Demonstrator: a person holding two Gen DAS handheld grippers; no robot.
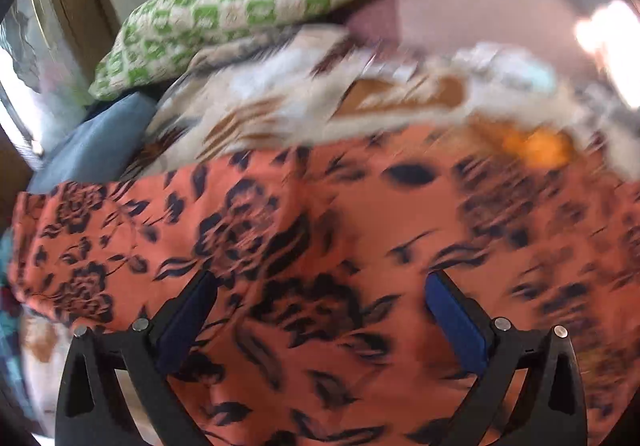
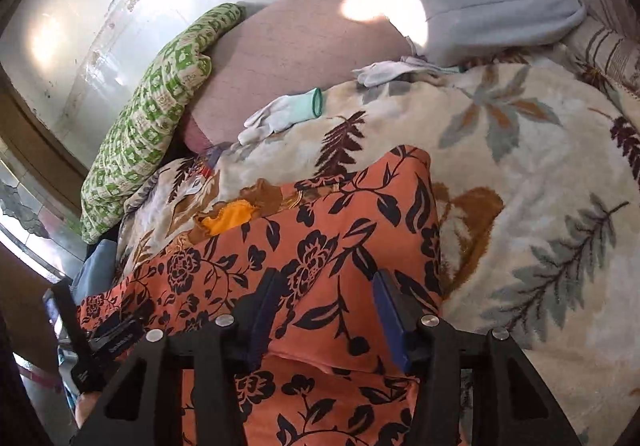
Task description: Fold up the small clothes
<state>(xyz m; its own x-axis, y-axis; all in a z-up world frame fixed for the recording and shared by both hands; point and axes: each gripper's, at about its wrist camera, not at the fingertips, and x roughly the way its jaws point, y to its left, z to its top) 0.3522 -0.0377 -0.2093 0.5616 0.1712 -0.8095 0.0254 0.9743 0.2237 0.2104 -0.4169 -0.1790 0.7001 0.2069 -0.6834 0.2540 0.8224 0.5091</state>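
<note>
Left wrist view: motion blur smears the blanket point(image 1: 280, 114). Orange floral garment point(image 1: 320, 230) lies on the bed, edges cut off. My left fingers point(image 1: 320, 310) spread wide above it; my right fingers point(image 2: 324, 310) half-open, straddling a raised fold.

Black plastic left tongs point(image 1: 320, 310) and right tongs point(image 2: 325, 312): triangular cut-out arms, round silver screws, flat blue rubber pads point(image 1: 454, 320) inside.
</note>
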